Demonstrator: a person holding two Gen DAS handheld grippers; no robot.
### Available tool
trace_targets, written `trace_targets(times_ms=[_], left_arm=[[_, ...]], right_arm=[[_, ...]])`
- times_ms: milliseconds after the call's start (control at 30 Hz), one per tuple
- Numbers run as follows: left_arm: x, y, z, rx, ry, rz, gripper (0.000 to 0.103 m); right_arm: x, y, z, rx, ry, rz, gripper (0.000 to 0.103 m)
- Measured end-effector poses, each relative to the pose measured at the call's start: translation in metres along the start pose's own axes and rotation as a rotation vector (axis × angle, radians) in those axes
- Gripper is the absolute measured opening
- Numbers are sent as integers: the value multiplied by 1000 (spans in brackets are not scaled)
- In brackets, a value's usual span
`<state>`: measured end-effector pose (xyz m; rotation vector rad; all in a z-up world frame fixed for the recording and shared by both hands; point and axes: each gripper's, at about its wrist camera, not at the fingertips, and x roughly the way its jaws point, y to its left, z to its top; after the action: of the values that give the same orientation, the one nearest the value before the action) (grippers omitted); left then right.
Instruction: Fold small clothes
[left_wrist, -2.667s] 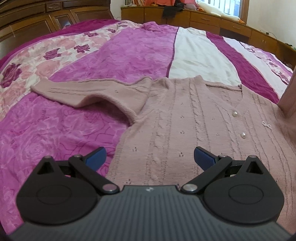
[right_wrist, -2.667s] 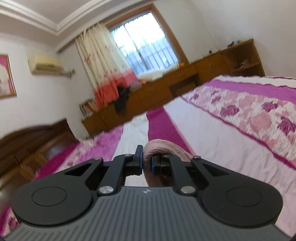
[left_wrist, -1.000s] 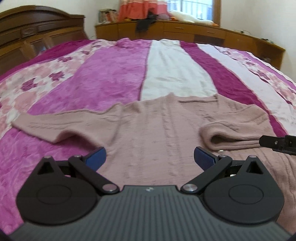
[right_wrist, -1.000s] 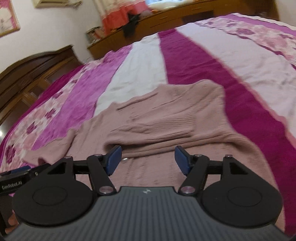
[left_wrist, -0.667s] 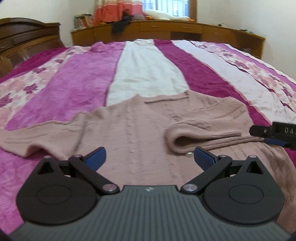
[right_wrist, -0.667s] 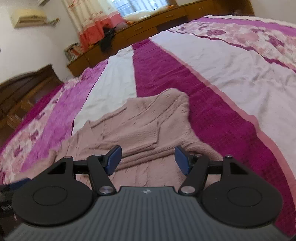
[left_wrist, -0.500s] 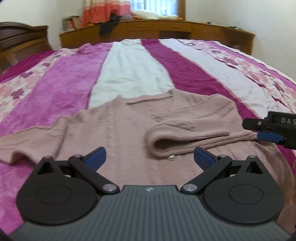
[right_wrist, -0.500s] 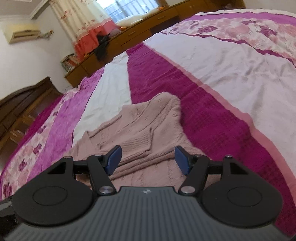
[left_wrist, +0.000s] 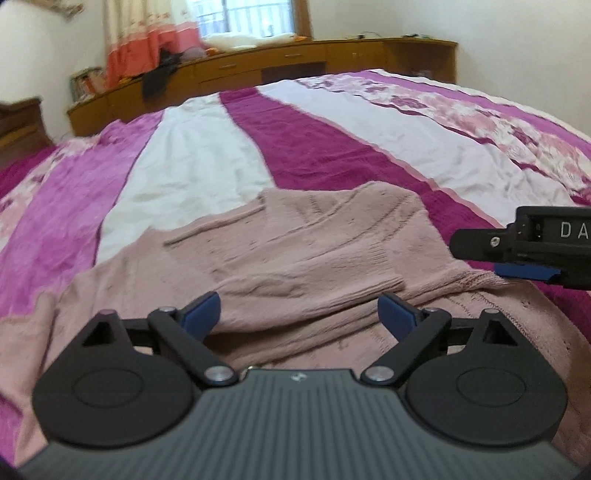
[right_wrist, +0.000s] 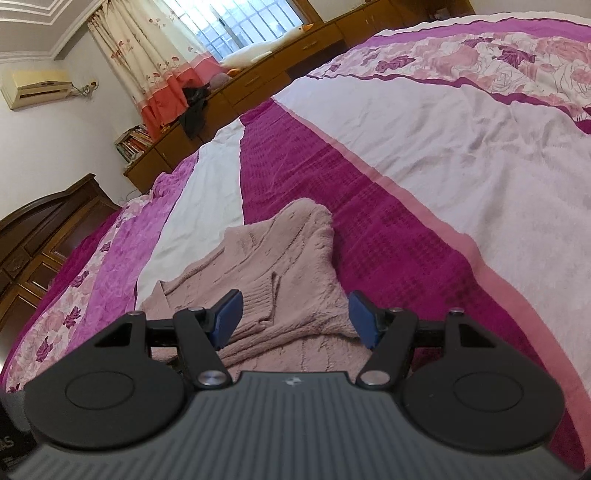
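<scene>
Pink cable-knit cardigan (left_wrist: 314, 258), sleeve folded across, frame center on bed (left_wrist: 332, 155); left hand-held gripper (left_wrist: 299, 314) closing w/ nothing between, right hand-held gripper (right_wrist: 293, 317) agape, empty.

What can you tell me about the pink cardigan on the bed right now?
The pink cardigan is a dusty-pink cable-knit, soft and fuzzy-looking, lying flat on the striped bedspread. One sleeve is folded across the body, its ribbed cuff pointing toward the middle. The V-neck edge faces the far cabinets. The left gripper hovers over the folded sleeve, jaws apart and just narrowing, nothing pinched; the right gripper sits open at the cardigan's side.
</scene>
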<state>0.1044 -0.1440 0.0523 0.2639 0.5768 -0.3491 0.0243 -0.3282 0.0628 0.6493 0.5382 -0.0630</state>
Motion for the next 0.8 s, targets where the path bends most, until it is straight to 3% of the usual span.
trace_targets(times_ms=[100,300,433,600,633,667,700,800], left_arm=[[11,-9,4,58,12,-33,67],[26,-22,7,103,18,-133,66],[35,-30,3,149,31,-125,67],[39,-25,5,101,14,-132,65],[40,-25,5,103,4,-130,60],[39,-25,4,109,-1,-135,44],[40,-25,4,110,3,-144,35],[41,-22,3,91,7,-150,34]], right_arm=[[2,-5,-2,10,-7,2,71],[5,-12,-1,29,-5,-15,71],[8,-17,-3,47,3,-17,71],[9,-18,-5,40,0,-17,71],[9,-18,-5,40,-1,-16,71],[9,-18,-5,40,0,-17,71],[10,-19,-5,41,1,-18,71],[10,-19,-7,37,0,-18,71]])
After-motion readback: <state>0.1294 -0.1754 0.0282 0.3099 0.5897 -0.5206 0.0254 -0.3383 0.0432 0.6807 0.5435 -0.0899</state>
